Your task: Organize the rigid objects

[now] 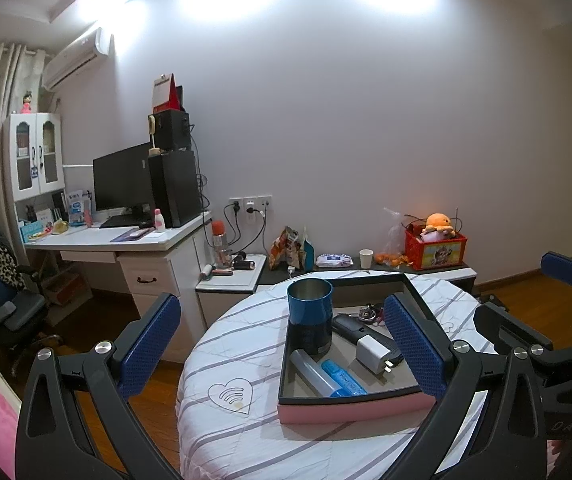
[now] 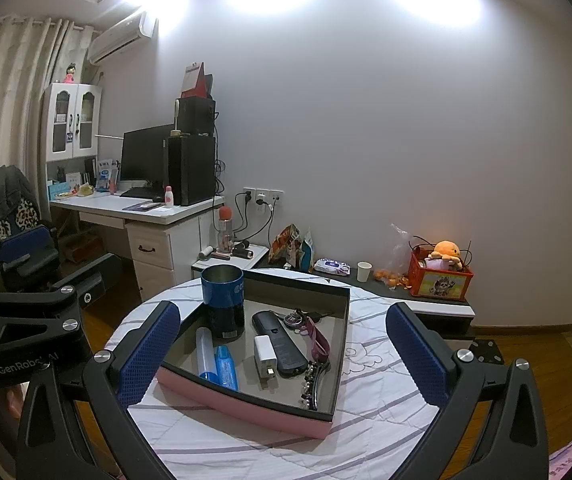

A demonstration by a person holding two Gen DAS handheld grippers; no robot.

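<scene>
sitting in one pink box (image 2: 246,408): one cup (image 2: 222,300), one charger (image 2: 265,356), two tubes (image 2: 216,362)

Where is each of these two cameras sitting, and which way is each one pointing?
Left wrist: rides the left gripper, looking forward over the pink box on the round table; own open fingers and the right gripper show.
Right wrist: rides the right gripper, facing the pink box from further right; the left gripper shows at left.
Shared: the box, blue cup, desk and wall.
</scene>
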